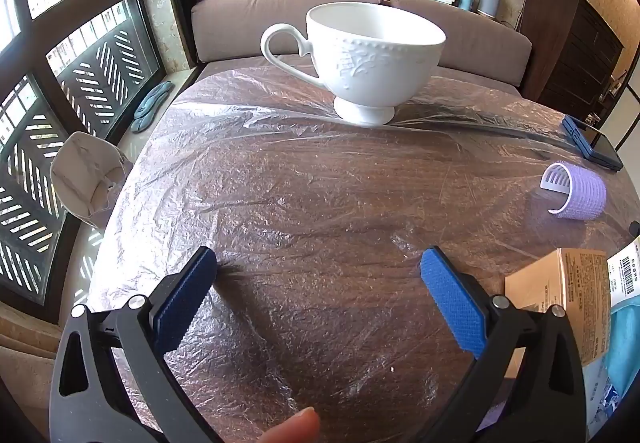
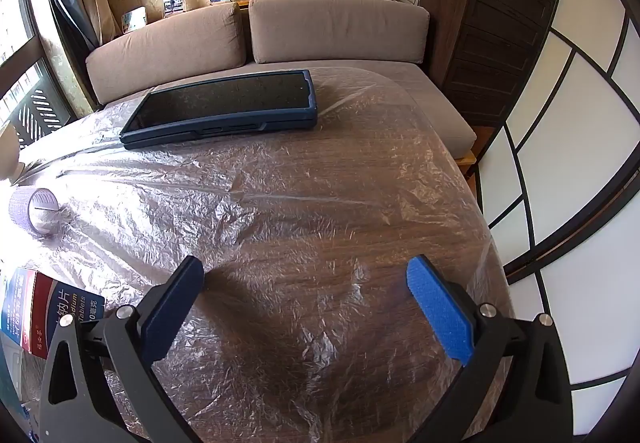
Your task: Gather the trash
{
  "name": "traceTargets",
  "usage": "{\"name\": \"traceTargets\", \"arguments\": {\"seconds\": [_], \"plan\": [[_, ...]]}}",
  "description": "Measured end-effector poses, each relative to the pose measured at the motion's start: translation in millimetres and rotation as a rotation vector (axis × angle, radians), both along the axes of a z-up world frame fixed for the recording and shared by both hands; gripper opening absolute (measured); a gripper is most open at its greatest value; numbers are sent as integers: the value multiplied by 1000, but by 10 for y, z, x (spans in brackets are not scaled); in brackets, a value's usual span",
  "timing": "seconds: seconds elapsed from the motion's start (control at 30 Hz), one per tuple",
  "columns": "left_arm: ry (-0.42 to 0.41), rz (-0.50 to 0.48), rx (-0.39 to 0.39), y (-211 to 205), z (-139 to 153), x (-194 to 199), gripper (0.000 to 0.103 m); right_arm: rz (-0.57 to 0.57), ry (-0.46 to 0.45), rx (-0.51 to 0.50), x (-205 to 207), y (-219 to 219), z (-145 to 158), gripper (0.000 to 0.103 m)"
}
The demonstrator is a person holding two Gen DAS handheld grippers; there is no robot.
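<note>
A round wooden table (image 1: 320,203) is covered with crinkled clear plastic film. My left gripper (image 1: 318,263) hangs open above its near part, nothing between the blue pads. A tan cardboard box (image 1: 560,283) lies just right of it, with a white barcode label and blue packaging beside it. A lilac hair roller (image 1: 574,191) lies further right. My right gripper (image 2: 306,269) is open too, over bare film. A red and blue tablet box (image 2: 44,307) lies at its left, and the hair roller (image 2: 36,209) sits beyond that.
A white teacup (image 1: 368,55) stands at the table's far side. A dark phone in a blue case (image 2: 224,103) lies at the back. A white paper bag (image 1: 86,175) hangs off the table's left edge by the window. A brown sofa runs behind. A fingertip (image 1: 296,425) shows at the bottom.
</note>
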State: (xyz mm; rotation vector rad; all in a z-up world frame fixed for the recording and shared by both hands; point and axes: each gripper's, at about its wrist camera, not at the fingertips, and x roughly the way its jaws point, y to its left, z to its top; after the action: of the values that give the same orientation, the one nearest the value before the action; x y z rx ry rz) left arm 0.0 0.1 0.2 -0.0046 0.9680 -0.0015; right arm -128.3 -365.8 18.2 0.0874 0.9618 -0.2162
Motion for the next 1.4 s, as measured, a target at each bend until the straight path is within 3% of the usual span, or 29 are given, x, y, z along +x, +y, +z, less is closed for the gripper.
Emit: {"name": "traceTargets", "arguments": {"seconds": [1.4], "plan": [[-1,2,2,9,0,55,102,1,0,1,1,-1,-1,99]]}}
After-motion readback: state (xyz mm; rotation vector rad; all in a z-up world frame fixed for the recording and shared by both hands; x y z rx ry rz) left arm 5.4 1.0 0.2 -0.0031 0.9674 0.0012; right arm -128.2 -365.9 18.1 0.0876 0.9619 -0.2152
